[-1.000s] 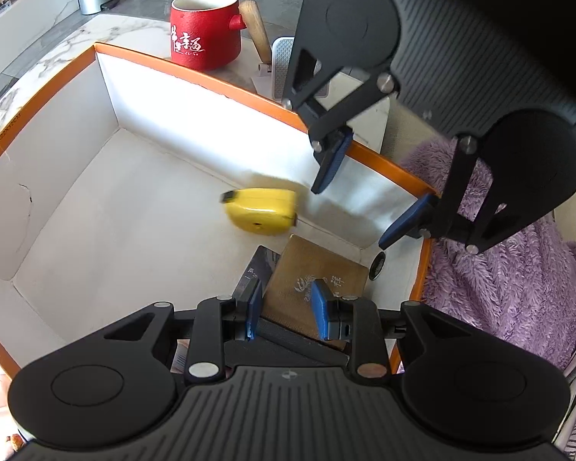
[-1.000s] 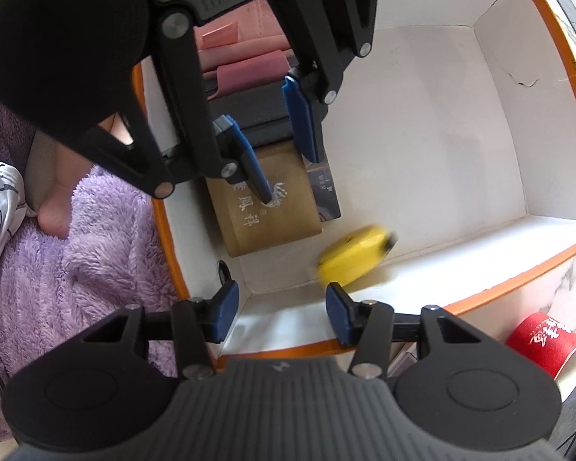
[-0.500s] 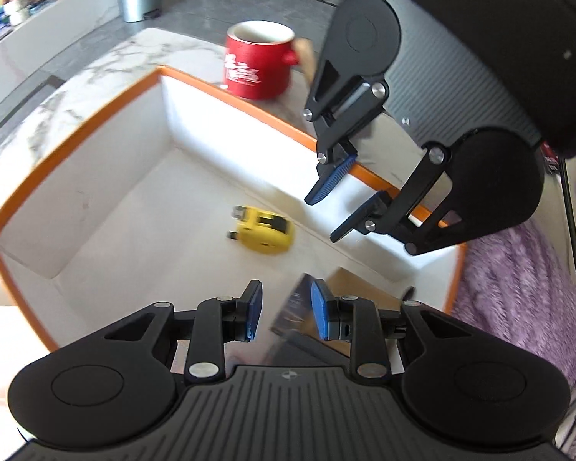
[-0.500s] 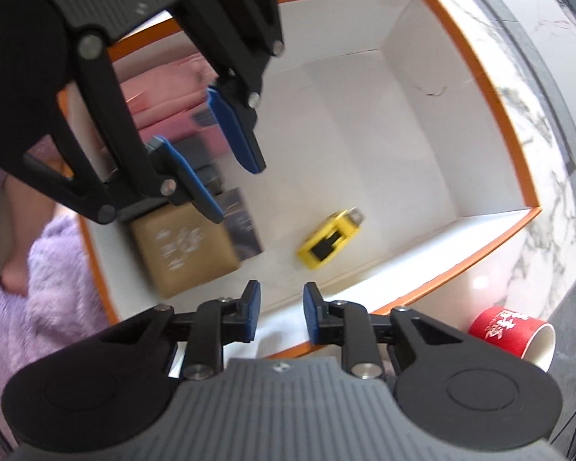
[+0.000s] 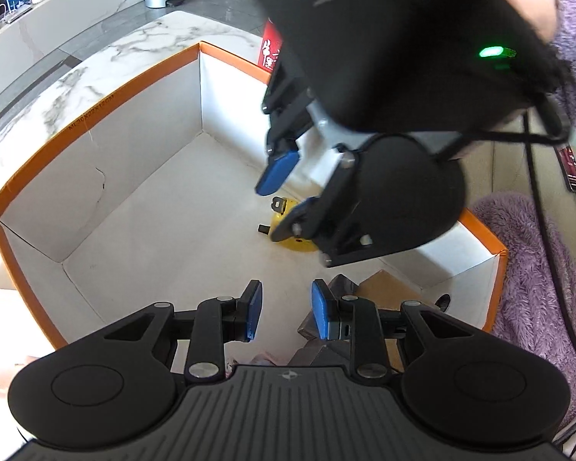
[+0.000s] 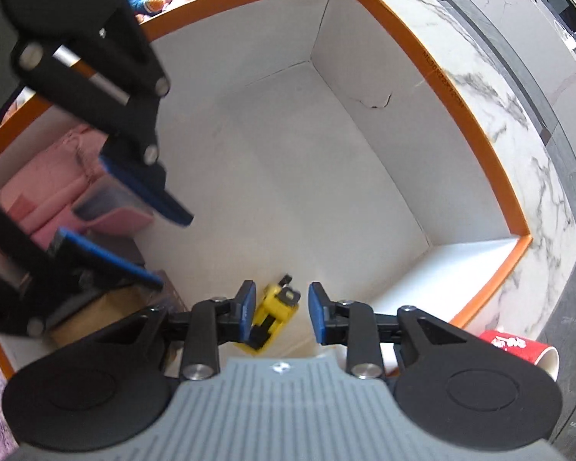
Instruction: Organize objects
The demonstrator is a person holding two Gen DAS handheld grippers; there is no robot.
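Note:
A yellow tape measure (image 6: pixel 271 314) lies on the floor of the white box with an orange rim (image 6: pixel 476 142), near one wall. It also shows in the left wrist view (image 5: pixel 288 230), partly hidden by the right gripper. My right gripper (image 6: pixel 281 313) is open and hangs above the tape measure, apart from it. My left gripper (image 5: pixel 286 314) is open and empty over the box (image 5: pixel 96 115). A brown cardboard box (image 5: pixel 388 288), a dark case (image 6: pixel 107 201) and pink cloth (image 6: pixel 57 176) sit in the box's corner.
A red mug (image 6: pixel 518 349) stands outside the box on the marble counter (image 5: pixel 107 53). A purple fleece garment (image 5: pixel 537 288) lies to the right of the box. A phone on a cable (image 5: pixel 570 169) is beside it.
The tape measure dropped from my right gripper into the box and came to rest. Both grippers rose and pulled back. My right gripper narrowed, then opened wider again.

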